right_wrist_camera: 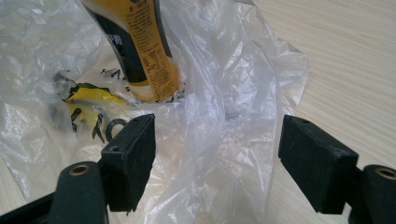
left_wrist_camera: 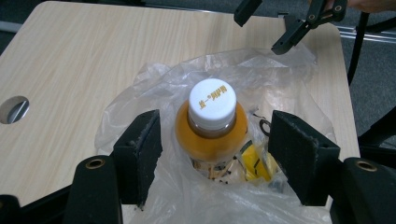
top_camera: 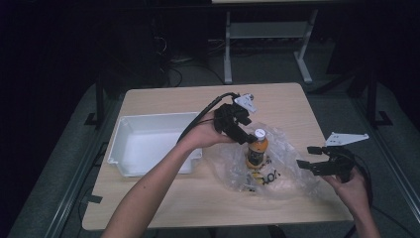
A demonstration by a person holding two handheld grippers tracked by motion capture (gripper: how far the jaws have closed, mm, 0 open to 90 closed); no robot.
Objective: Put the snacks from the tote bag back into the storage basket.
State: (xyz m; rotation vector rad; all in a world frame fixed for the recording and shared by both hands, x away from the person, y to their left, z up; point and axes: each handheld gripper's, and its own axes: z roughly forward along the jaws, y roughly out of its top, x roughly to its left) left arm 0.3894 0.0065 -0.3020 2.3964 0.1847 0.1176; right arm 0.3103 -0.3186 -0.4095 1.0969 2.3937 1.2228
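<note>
White tray (top_camera: 130, 148) is set on the wooden table (top_camera: 163, 101), at its left half, long side running left-right. Round hole (left_wrist_camera: 13, 109) is seen in the tabletop. White desk frame (top_camera: 267, 30) stands on the grey floor behind the table.

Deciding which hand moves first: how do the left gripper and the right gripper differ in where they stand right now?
The left gripper straddles the bottle near its white cap, pads clear of it; the right gripper sits at the plastic bag's edge, film between its jaws, ungripped. The left points down over the bag, the right roughly level. Both are open.
</note>
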